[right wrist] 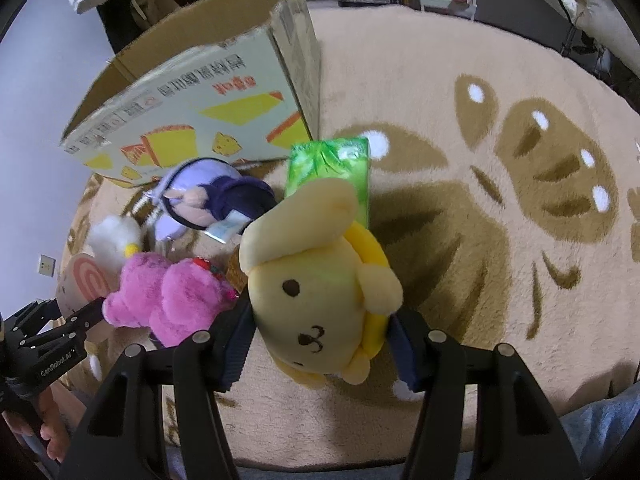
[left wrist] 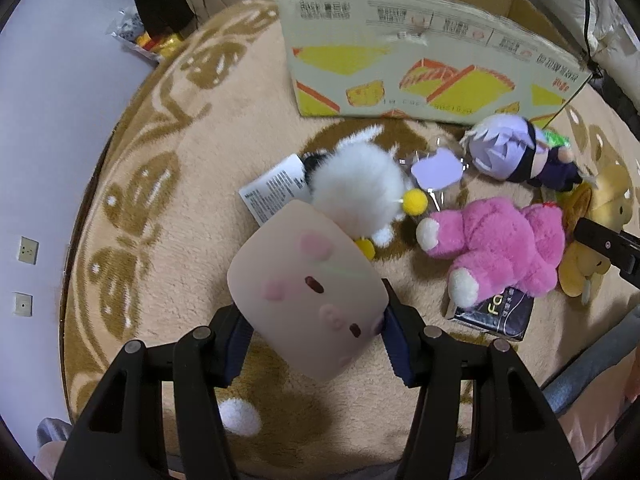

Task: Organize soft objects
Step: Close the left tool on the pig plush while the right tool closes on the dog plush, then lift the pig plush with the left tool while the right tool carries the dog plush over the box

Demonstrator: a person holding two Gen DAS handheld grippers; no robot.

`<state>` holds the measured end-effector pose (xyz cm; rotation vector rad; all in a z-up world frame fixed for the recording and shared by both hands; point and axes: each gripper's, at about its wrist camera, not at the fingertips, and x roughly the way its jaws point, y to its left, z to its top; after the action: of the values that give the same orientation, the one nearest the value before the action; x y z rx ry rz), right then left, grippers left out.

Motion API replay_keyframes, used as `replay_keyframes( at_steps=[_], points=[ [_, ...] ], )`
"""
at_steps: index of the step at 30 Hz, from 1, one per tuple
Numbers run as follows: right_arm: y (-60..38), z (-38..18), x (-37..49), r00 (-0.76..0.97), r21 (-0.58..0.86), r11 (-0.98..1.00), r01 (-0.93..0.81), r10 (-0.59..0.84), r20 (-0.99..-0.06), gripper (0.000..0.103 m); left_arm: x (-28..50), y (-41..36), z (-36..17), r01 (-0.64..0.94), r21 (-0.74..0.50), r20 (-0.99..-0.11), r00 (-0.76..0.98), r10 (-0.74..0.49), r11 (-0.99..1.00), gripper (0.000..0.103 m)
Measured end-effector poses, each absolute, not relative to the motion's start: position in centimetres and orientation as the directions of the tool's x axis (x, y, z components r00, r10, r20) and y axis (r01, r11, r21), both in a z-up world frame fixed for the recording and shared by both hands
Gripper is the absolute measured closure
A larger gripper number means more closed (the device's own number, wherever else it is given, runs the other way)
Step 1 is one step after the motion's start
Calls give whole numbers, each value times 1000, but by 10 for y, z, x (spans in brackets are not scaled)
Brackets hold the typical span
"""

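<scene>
We have one toy in each gripper, so the sorting looks to be in its early part. Our left gripper is clamped on a beige cushion with pink marks, which sticks out ahead of the fingers and seems lifted clear of the rug. Our right gripper is squeezing a yellow dog plush by the sides of its head.

The cardboard box stands open beyond both grippers, and we judge it to be where the toys belong. Nothing we can see has gone in yet.

Lying on the rug between the left gripper and the box are a white fluffy toy, a pink bear and a purple-haired doll. A green packet sits just past the yellow dog, and a dark packet lies under the pink bear's leg.

We cannot see the inside of the box from either camera, so whether it already holds anything is unknown. The cushion is blurred, and its underside is hidden. Whether the yellow dog's body touches the rug, we cannot tell. The doll's face is turned away from us.
</scene>
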<state>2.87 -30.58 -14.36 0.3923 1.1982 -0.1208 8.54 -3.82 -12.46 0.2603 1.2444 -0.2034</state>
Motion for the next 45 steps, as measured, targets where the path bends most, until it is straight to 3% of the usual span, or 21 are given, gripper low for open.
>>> replay_keyframes(
  at_steps=[11,24,31,45],
  points=[
    [-298,-97,11,548,256,943,213,102,-830,40,66,-32,-79,251,90,-872,488,-45,964,46],
    [-283,-51,-16,770,269,956,121,80,-633,40,51,-15,-45,203,61,-758,646,-87,977,46],
    [-279,-38,-22,815,266,960,87,85,-573,40,40,-8,-26,183,44,-680,726,-105,982,46],
    [-281,-15,1,865,251,965,70,66,-498,40,56,-17,10,193,71,-606,787,-111,979,46]
  ],
)
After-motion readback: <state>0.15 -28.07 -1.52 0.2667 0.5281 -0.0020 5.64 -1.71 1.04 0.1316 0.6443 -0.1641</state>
